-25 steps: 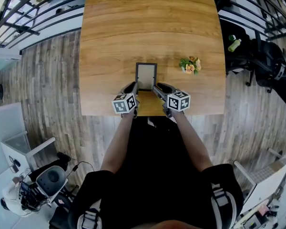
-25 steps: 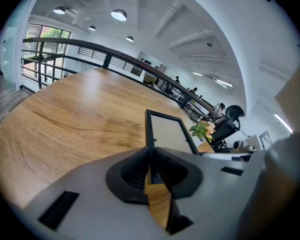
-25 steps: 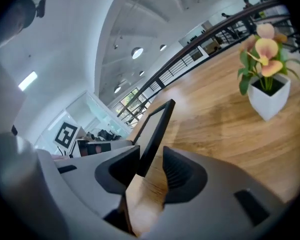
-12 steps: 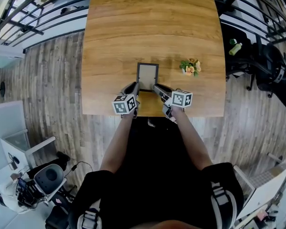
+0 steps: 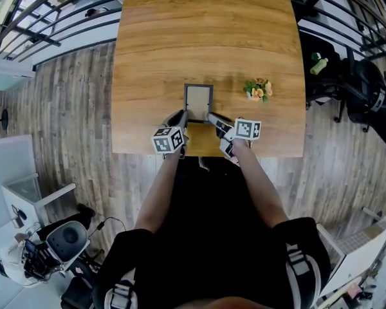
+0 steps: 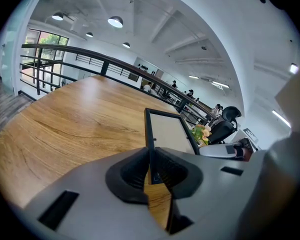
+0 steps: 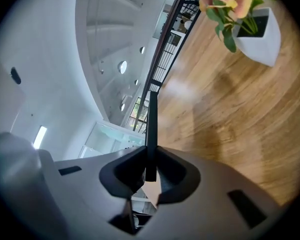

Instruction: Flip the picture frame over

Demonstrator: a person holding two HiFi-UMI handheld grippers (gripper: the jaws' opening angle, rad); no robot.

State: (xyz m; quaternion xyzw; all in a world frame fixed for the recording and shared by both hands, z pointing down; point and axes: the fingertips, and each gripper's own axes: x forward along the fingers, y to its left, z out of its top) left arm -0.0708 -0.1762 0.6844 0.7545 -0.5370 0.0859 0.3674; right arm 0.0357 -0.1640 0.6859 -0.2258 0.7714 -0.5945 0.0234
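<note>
**A:** Flipping done yet?

**B:** No. The thin black rectangular picture frame [image 5: 198,102] lies pale face up, close to the near edge of the wood-grain worktop [image 5: 206,37]. The left gripper [image 5: 183,116] has its jaws clamped on the frame's near left corner. The right gripper [image 5: 212,117] has just been closing its jaws, which now pinch the near right edge.

**A:** What's left?

**B:** The whole turn, I'd say: lift, roll over, set down. The rim looks slim, hard and smooth.

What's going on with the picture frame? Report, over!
Left gripper shut on picture frame, near left corner. Right gripper: fingers just closed onto its right edge. Flower pot off to the right, well clear.
</note>
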